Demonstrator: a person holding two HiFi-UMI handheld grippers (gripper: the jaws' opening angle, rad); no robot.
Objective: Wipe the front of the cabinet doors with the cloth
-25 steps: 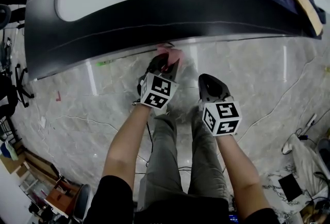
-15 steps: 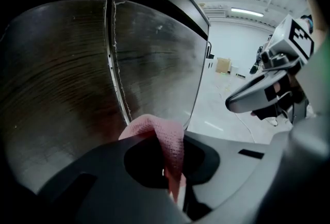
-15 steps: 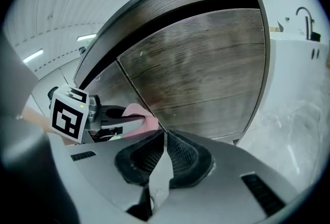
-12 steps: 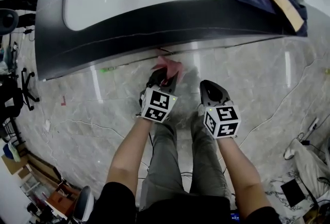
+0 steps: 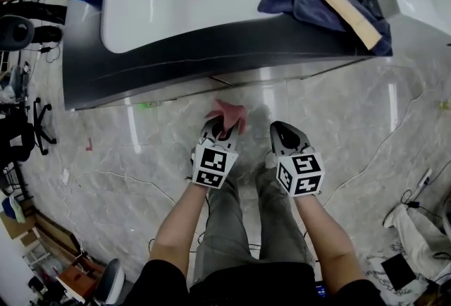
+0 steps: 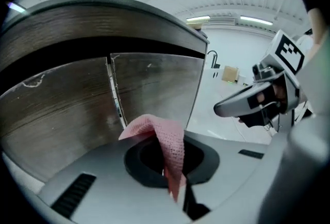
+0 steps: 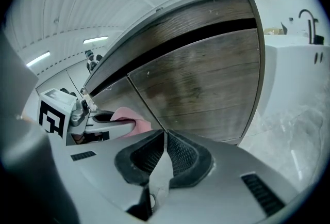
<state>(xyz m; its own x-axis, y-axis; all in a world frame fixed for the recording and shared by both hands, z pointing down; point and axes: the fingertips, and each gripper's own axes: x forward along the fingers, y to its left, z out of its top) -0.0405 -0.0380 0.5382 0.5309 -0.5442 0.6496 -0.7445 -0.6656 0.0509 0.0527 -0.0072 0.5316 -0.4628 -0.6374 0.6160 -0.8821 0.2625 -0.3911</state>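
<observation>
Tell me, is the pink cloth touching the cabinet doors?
Apart. In the head view, a strip of marble floor shows between the pink cloth, pinched in the left gripper, and the cabinet doors.

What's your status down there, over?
Left gripper shut on pink cloth. Right gripper shut, empty. Cloth facing cabinet doors, contact unclear. Nothing in the way.

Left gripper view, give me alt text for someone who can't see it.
A pink cloth is pinched in the left gripper, just in front of two wood-grain cabinet doors. The right gripper shows at the right side of the picture.
</observation>
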